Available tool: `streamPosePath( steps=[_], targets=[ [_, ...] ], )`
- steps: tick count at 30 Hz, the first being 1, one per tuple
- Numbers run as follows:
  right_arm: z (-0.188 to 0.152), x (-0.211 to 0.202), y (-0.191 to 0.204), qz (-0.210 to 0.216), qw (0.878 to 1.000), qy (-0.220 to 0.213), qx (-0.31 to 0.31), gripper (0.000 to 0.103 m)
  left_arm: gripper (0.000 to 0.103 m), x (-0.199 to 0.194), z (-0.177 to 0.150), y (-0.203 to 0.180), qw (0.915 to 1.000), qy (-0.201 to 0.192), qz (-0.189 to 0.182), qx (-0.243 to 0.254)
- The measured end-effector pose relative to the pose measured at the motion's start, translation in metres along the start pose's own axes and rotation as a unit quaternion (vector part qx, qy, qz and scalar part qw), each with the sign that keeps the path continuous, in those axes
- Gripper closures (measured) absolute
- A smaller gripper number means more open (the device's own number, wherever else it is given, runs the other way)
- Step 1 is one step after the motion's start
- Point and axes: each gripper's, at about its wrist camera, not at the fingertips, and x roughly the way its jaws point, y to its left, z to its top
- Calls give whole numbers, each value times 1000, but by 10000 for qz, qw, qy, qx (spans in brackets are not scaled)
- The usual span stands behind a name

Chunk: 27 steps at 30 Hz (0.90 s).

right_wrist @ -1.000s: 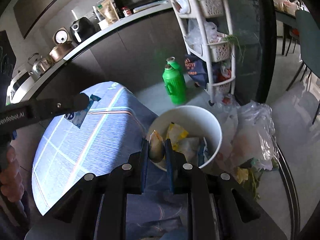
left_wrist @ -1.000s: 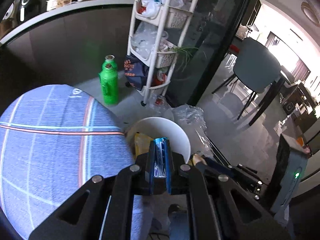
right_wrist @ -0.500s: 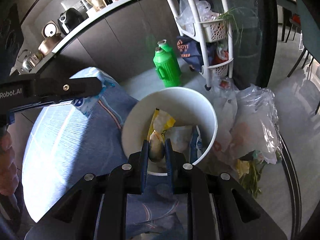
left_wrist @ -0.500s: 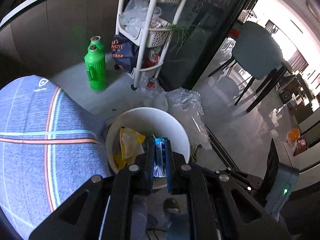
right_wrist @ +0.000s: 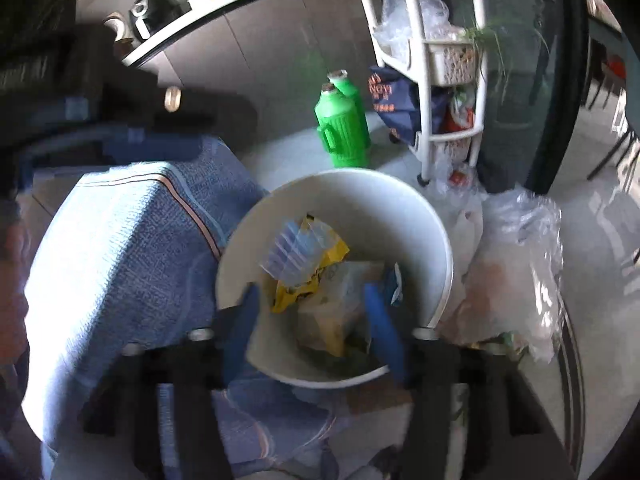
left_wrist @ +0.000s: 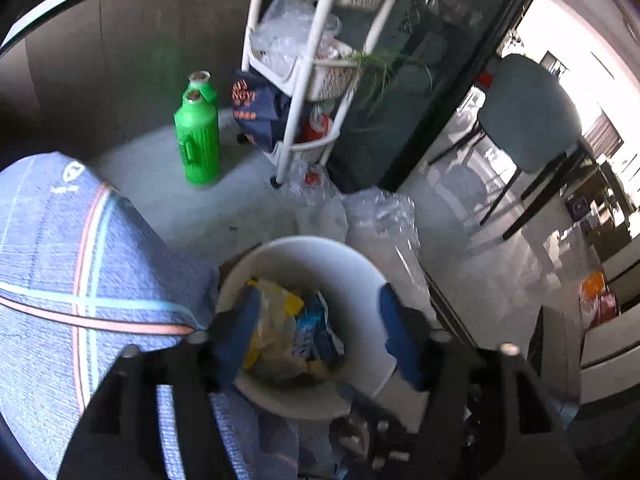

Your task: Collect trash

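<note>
A white bin (left_wrist: 340, 264) stands on the floor beside a blue checked cloth (left_wrist: 80, 280). My left gripper (left_wrist: 320, 332) hangs over the bin. Its jaws are opening and nothing is between its blue fingers (left_wrist: 240, 328). A yellow wrapper (left_wrist: 276, 308) and a blue packet (left_wrist: 316, 332) lie in the bin. In the right wrist view my right gripper (right_wrist: 312, 320) is also over the bin (right_wrist: 360, 200). Its jaws are opening with nothing held. A blurred blue-white packet (right_wrist: 296, 252) sits over the yellow wrapper (right_wrist: 324, 276), and beige scrap (right_wrist: 320, 328) lies below.
Two green bottles (left_wrist: 196, 144) and a white basket rack (left_wrist: 296, 92) stand behind the bin. Clear plastic bags (right_wrist: 516, 264) lie on the floor to its right. A grey chair (left_wrist: 528, 116) is beyond a dark glass door. The other hand's dark gripper body (right_wrist: 120, 120) shows at upper left.
Both grippers have sunk closer to the bin and gone from shut to open. The blue packet has left the left jaws and the beige piece has left the right jaws.
</note>
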Motion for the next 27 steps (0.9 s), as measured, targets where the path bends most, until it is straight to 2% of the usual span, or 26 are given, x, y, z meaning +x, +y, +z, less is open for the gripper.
streamPosePath(
  steps=[1, 2, 4, 9, 21, 27],
  targets=[
    [0, -1, 0, -1, 10000, -28, -53, 36, 23, -4, 1, 1, 10000, -92, 16, -36],
    [0, -2, 0, -22, 9999, -56, -97, 23, 13, -7, 2, 2, 9998, -165, 45, -69],
    [-1, -6, 2, -75, 9997, -154, -150, 8, 3, -16, 3, 6, 9991, -362, 101, -189],
    [-2, -12, 1, -101, 9998, -172, -63, 9, 4, -36, 1, 10, 9977, -523, 191, -385],
    [0, -37, 20, -95, 9995, -251, -177, 9, 4, -84, -13, 7, 9944, -856, 486, -391],
    [9, -70, 42, -203, 9980, -428, -422, 9, 4, -128, -27, 10, 9903, -1098, 672, -514]
  ],
)
